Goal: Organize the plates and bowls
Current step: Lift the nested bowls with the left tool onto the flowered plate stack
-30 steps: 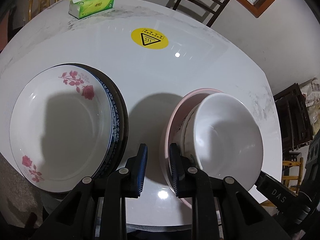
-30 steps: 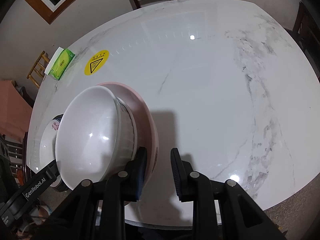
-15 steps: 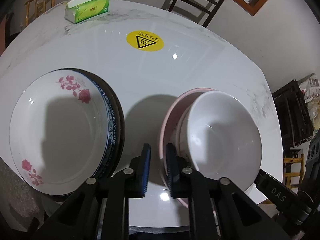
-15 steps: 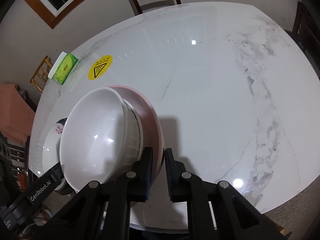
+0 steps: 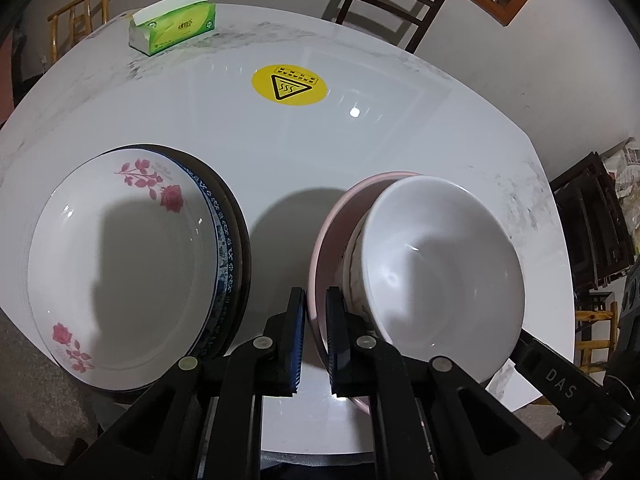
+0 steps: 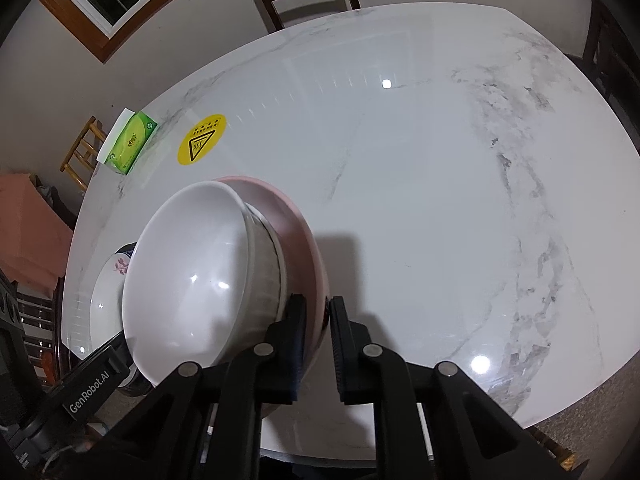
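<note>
On right gripper (image 5: 560, 380): "DAS" lettering

The left gripper (image 5: 315, 312) points steeply down, its two black arms entering the left wrist view from 6 o'clock. Its blue-padded jaws are clamped on the rim of the pink bowl (image 5: 320, 240), one pad outside and one inside. The right gripper (image 6: 318, 320) also points steeply down, arms rising from 6 o'clock in the right wrist view, jaws pinched on the opposite rim of the same bowl. In each view the other gripper's arm shows low at the edge.
</note>
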